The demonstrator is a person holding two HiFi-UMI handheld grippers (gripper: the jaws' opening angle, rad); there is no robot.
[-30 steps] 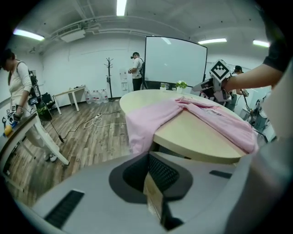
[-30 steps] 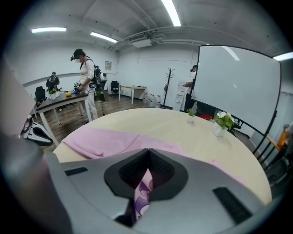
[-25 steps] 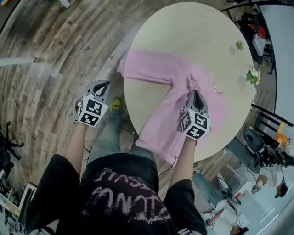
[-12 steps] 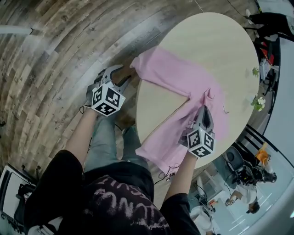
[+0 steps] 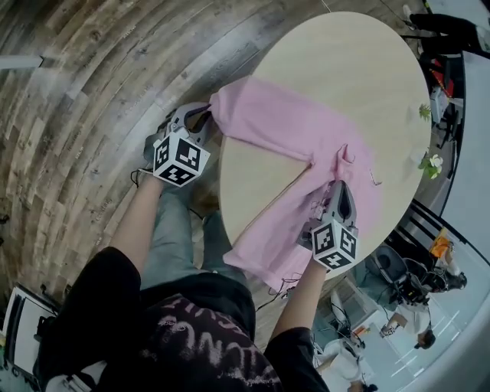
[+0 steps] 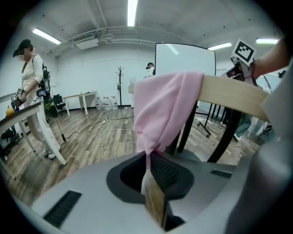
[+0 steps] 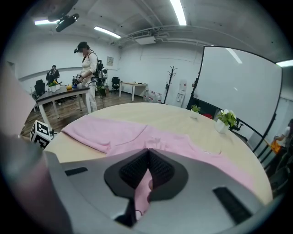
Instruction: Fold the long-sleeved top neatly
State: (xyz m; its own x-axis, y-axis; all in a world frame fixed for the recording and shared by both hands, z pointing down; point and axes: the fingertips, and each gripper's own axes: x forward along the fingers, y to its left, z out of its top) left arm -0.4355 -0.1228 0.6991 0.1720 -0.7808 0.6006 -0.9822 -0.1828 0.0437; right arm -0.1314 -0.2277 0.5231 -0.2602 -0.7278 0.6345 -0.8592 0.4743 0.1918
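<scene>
Claws on pink top point(image 5: 298, 138): left claw point(image 5: 200, 121), jaws just closing, pinches sleeve cuff point(image 5: 217, 103) beside surface point(image 5: 360, 69) edge; right claw point(image 5: 342, 190) pinches body fabric.

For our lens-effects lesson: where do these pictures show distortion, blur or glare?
Head view: fisheye bends the round pale wooden table. Left gripper view: dark rounded corners; the pink long-sleeved top looks sharp. Right gripper view: ceiling strip lights glare white.

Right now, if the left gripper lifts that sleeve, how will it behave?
Probably floppy: the sleeve droops off the table into the left gripper, whose jaws have just been closing on it. Likely light: the pink top bunches in the right gripper's pinch.
</scene>
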